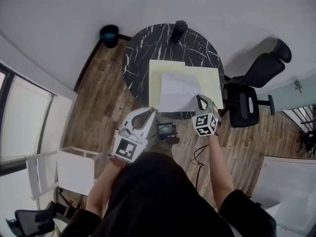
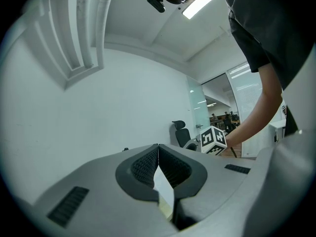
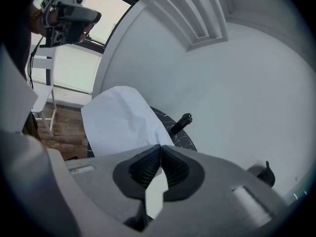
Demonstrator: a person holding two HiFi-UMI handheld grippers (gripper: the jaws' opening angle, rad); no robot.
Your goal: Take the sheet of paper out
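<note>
- Two grippers are at the near edge of the round black marble counter (image 1: 148,43).
- The right hand-held gripper (image 1: 199,98) has its jaws pressed together on the near right corner of the white sheet of paper (image 1: 177,90). In its own view the sheet bulges up from the pinch.
- The sheet lies on top of a pale yellow folder (image 1: 159,72) on the counter. The folder sticks out past it on the left, far and right sides.
- The left hand-held gripper (image 1: 150,111) is closed too, with its tips at the folder's near left corner. A pale yellow sliver shows between the jaws, so it looks like it's pinching the folder.
- A dark cylinder (image 1: 178,31) stands at the counter's far edge.
- Off to the right there's a black office chair (image 1: 252,95), and a blue bin (image 1: 109,35) sits by the wall.
</note>
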